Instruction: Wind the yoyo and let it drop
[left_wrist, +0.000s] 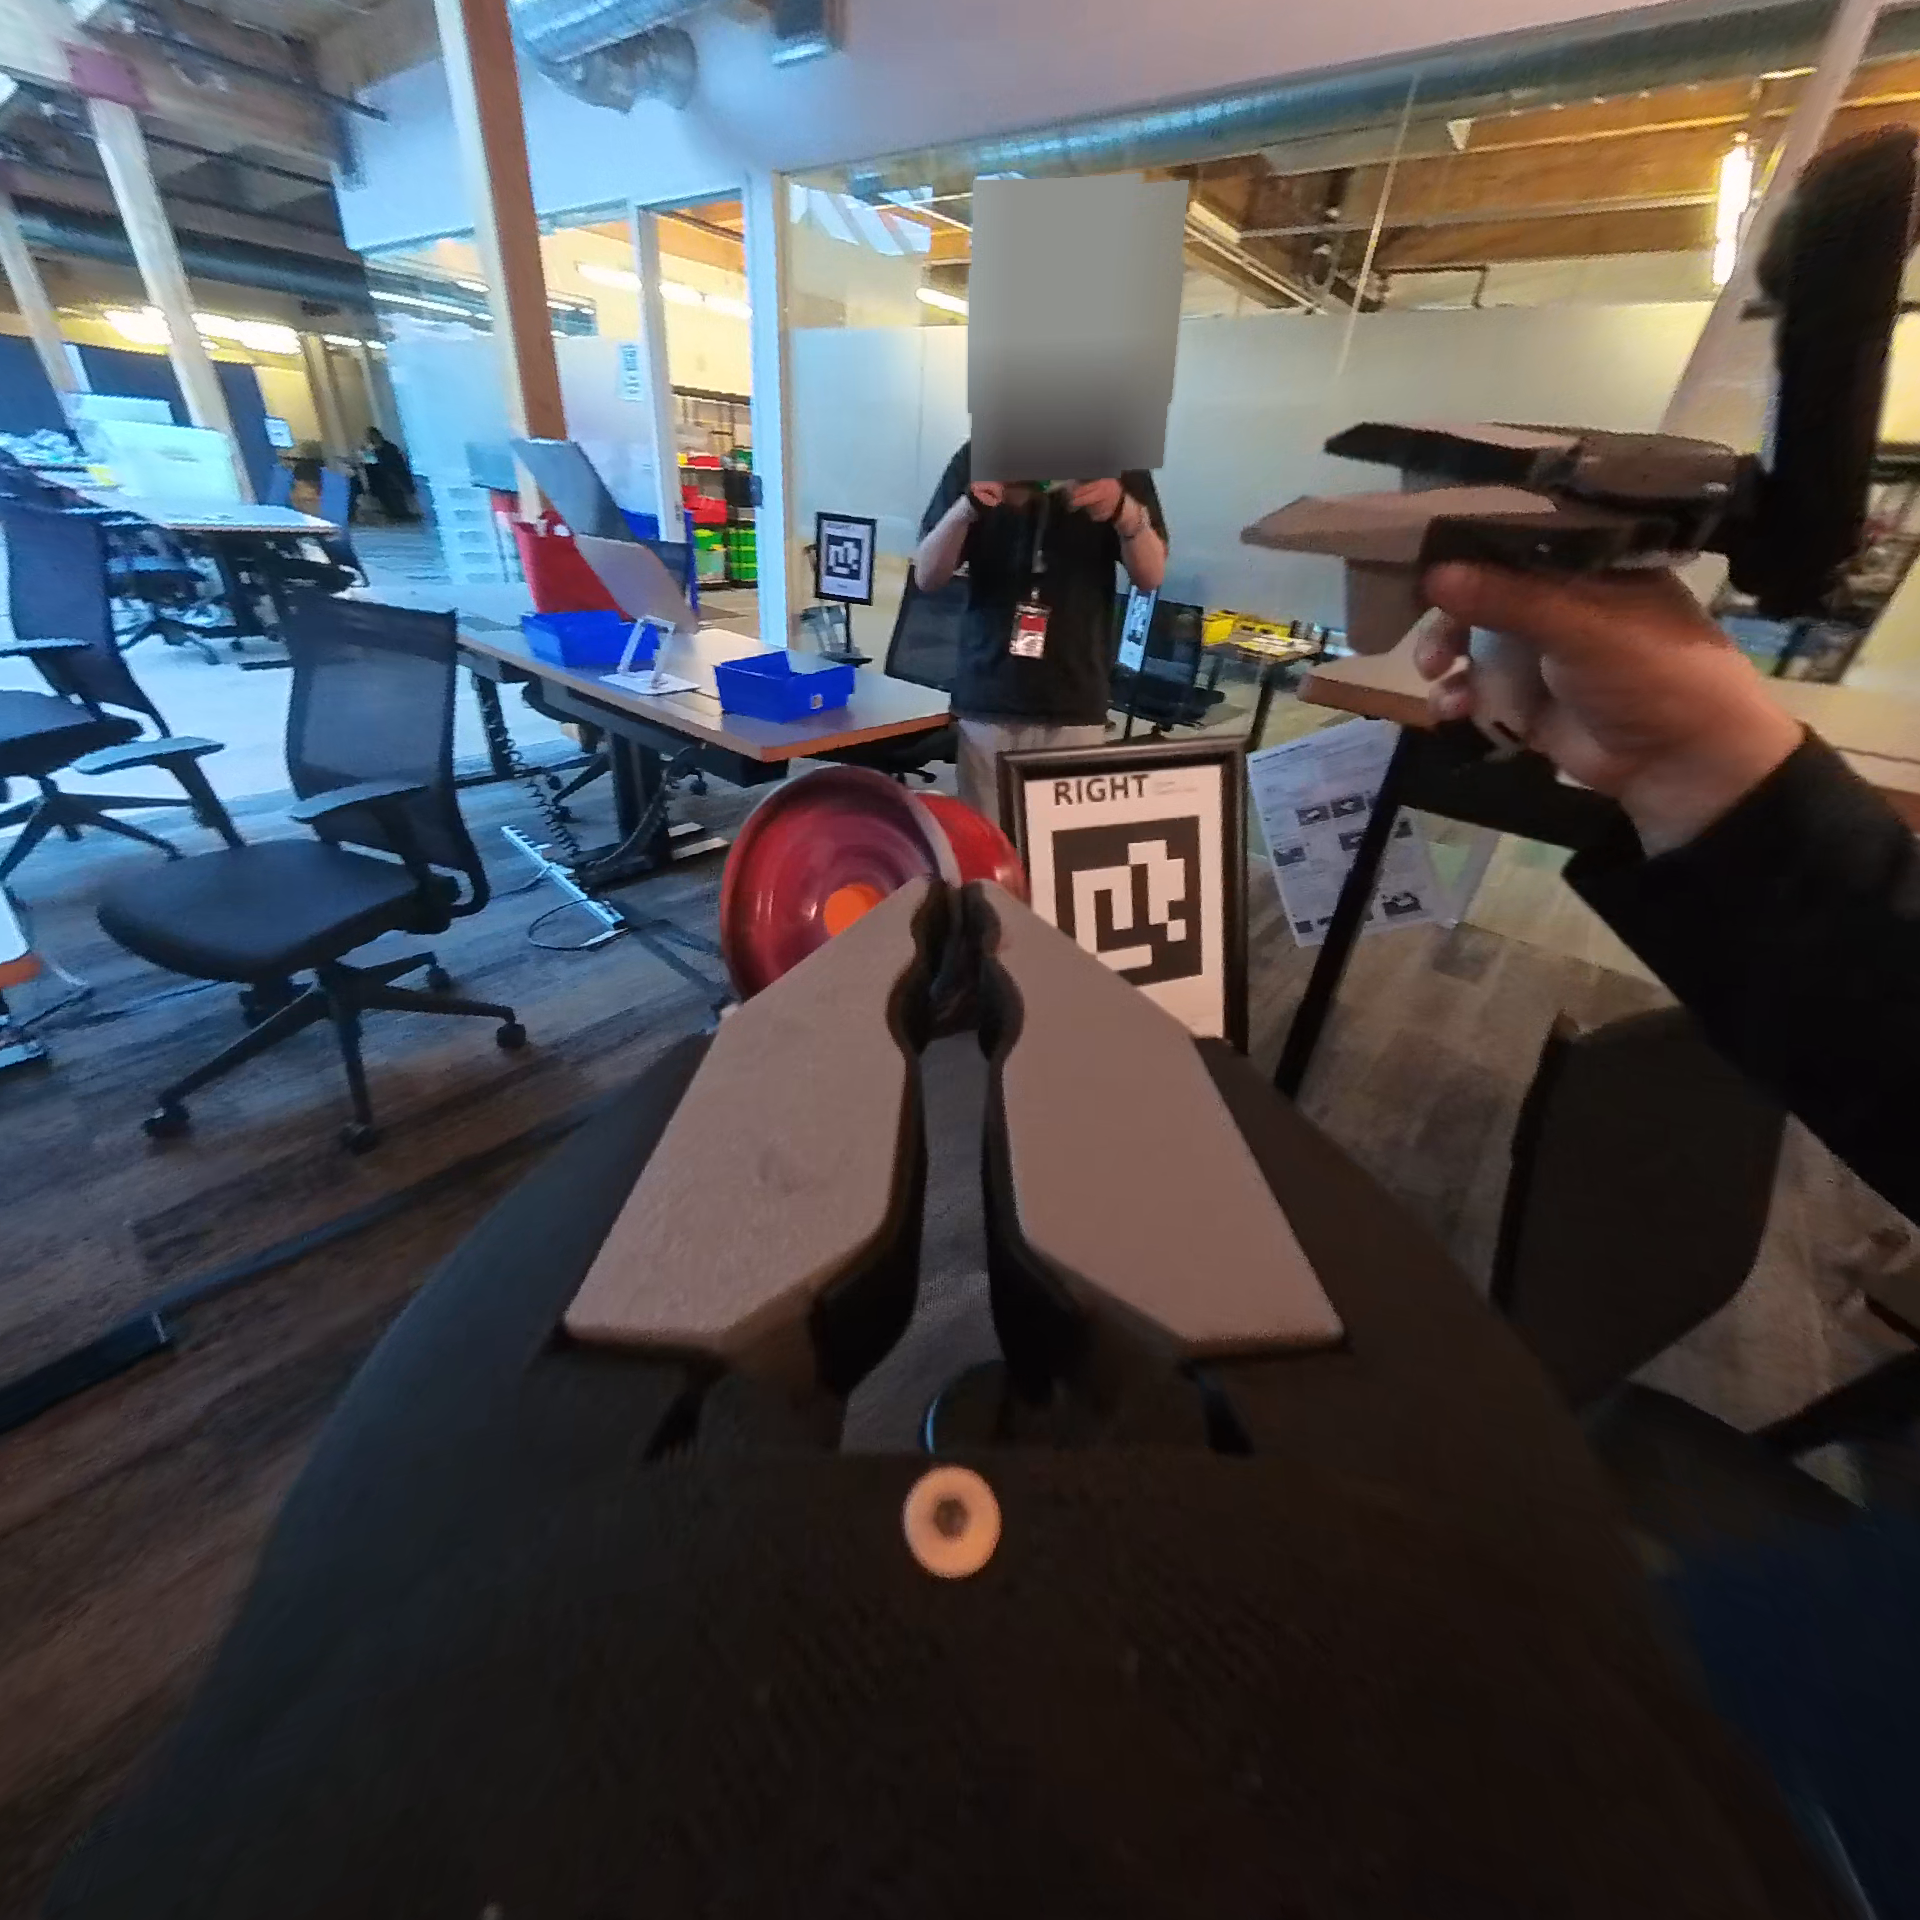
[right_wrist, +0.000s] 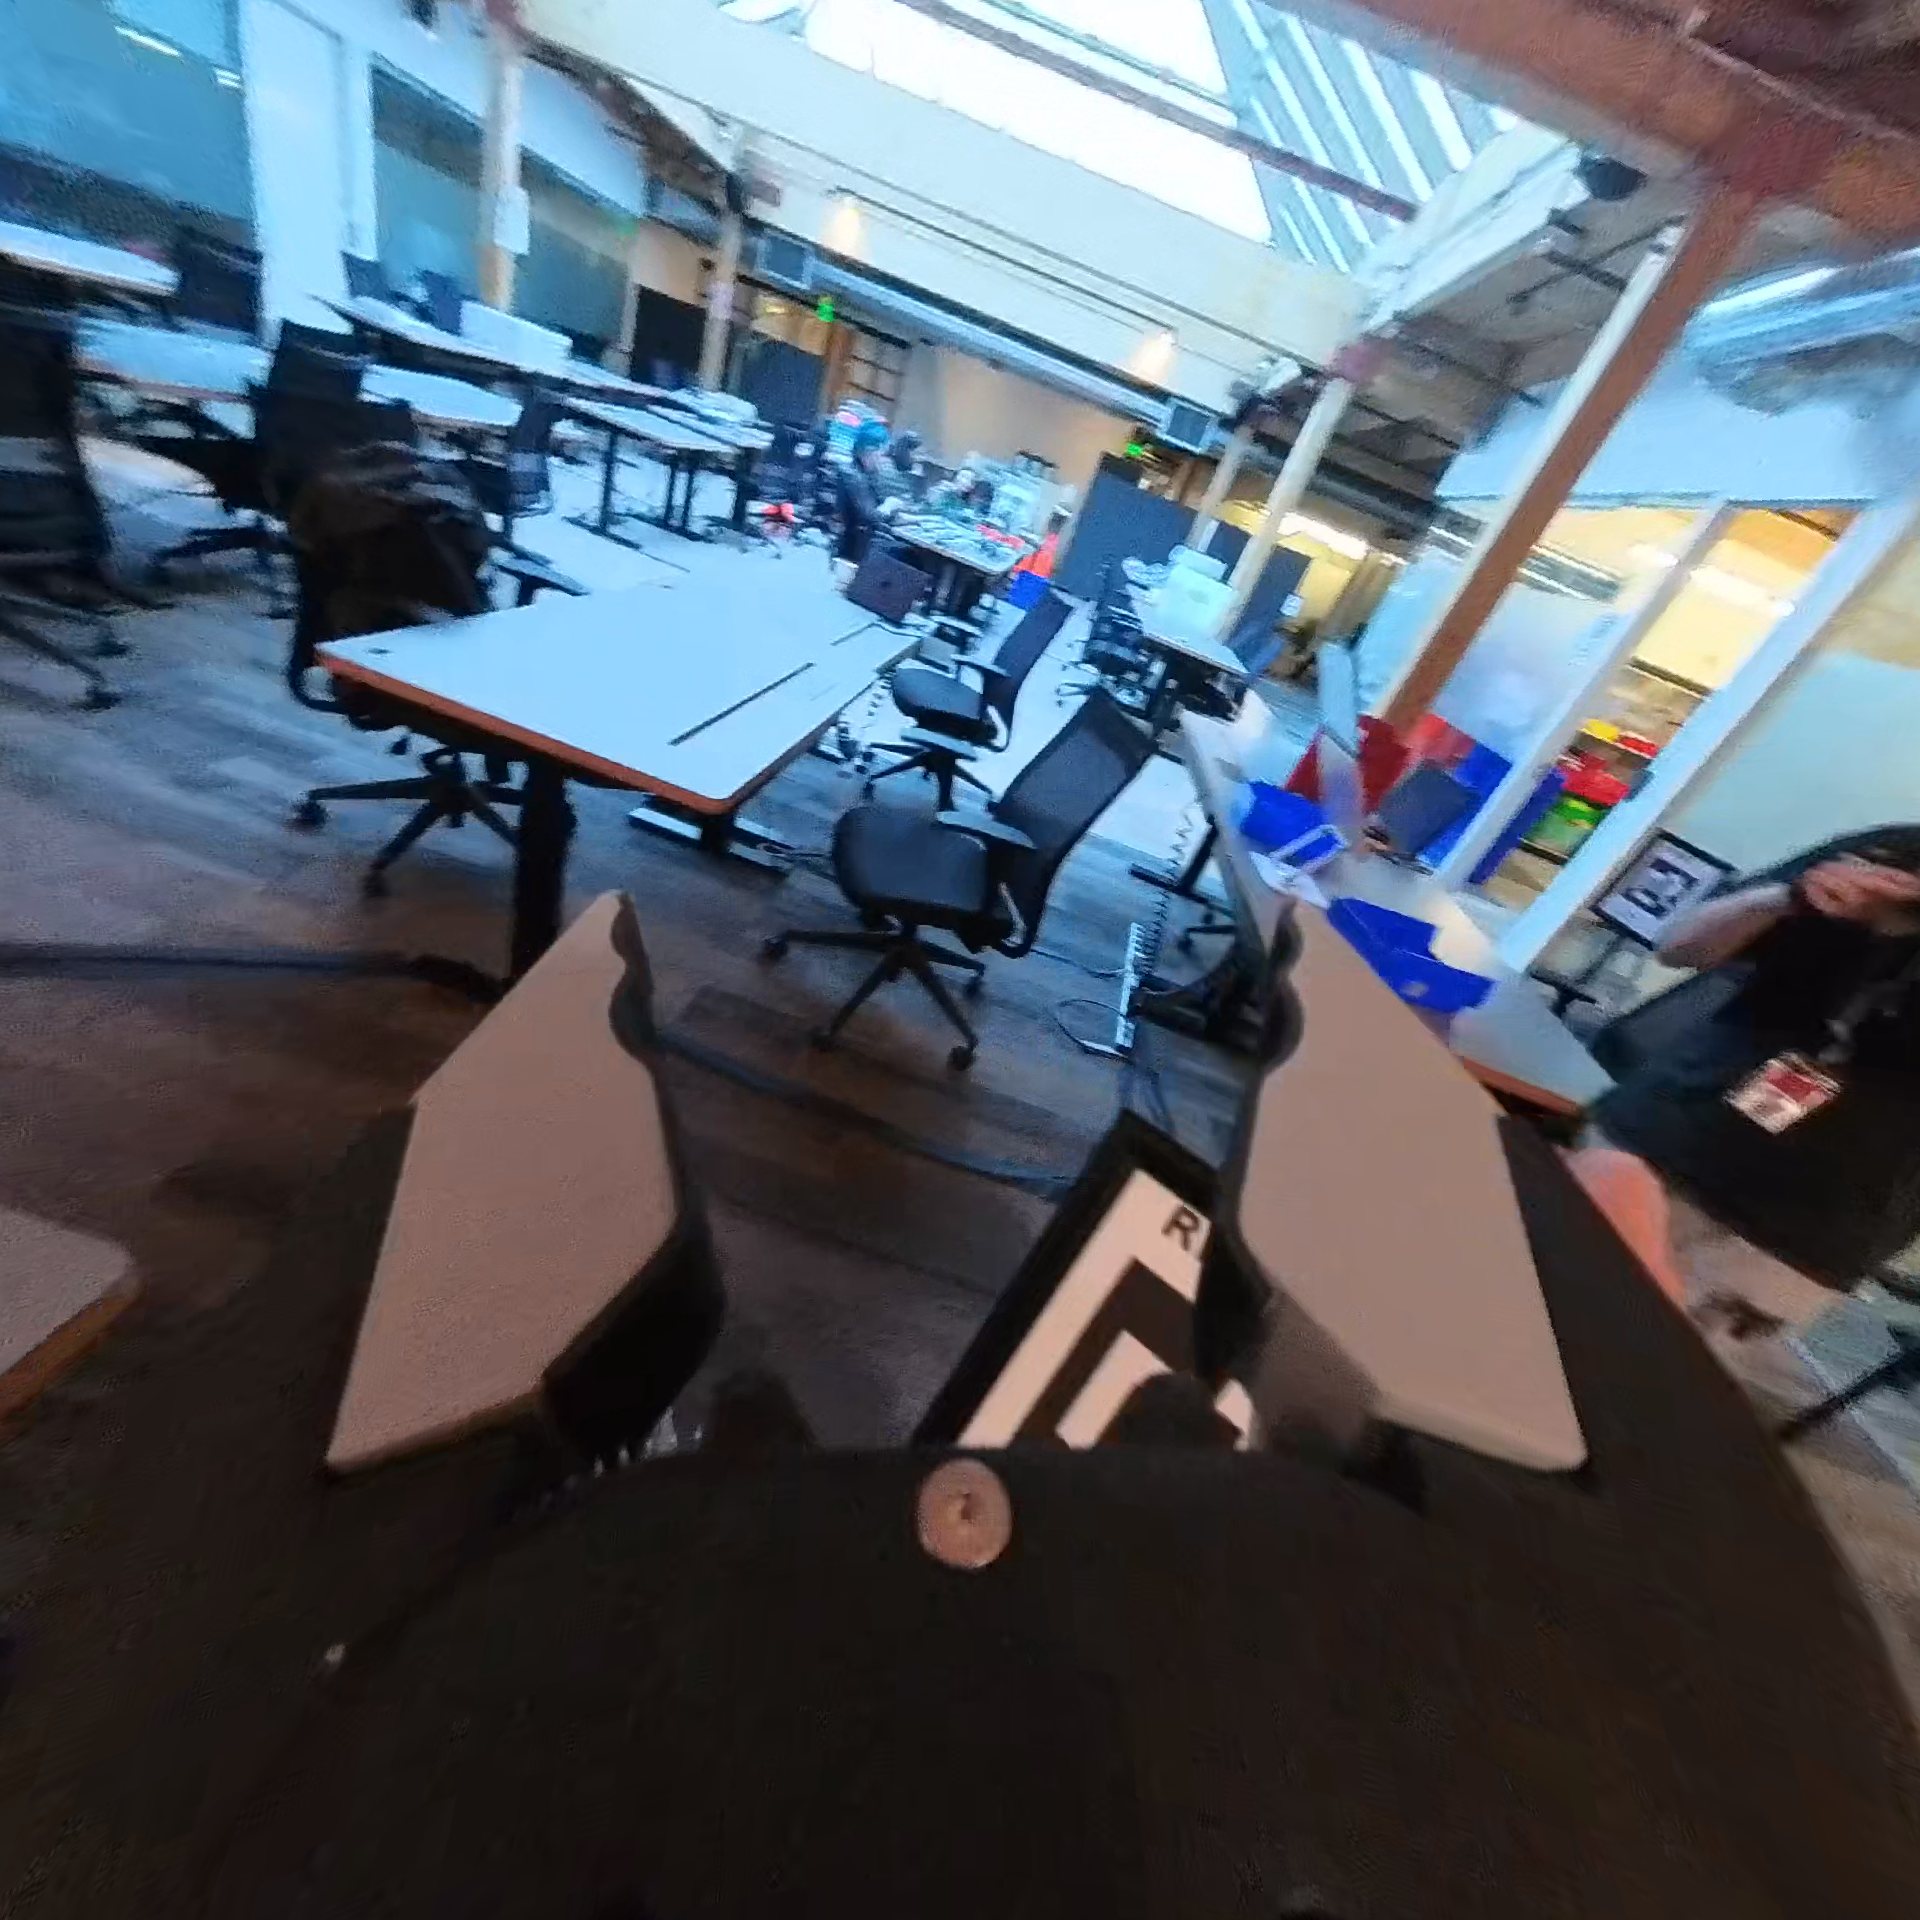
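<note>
Left gripper (left_wrist: 951, 914): jaws pressed together, pinching the string of the yoyo at their tips; the string itself is barely discernible between the dark pads.

Glossy red round yoyo with orange hub (left_wrist: 831, 883): sits directly ahead of the left jaws, touching their tips, one face turned to the camera, held in the air above the floor.

Right gripper (right_wrist: 956, 935): jaws spread wide, nothing between them; seen in the left wrist view up at right, gripped by a hand (left_wrist: 1600, 686) in a black sleeve.

Black-framed white card with a black-and-white square marker (left_wrist: 1127, 883): upright, just behind and right of the yoyo.

Black mesh office chair (left_wrist: 343, 831): on the dark wood-look floor, left.

Blue plastic bin (left_wrist: 784, 686): on a long white surface with an orange edge (left_wrist: 831, 743).

Person in a dark shirt (left_wrist: 1039, 613): standing behind the card.
</note>
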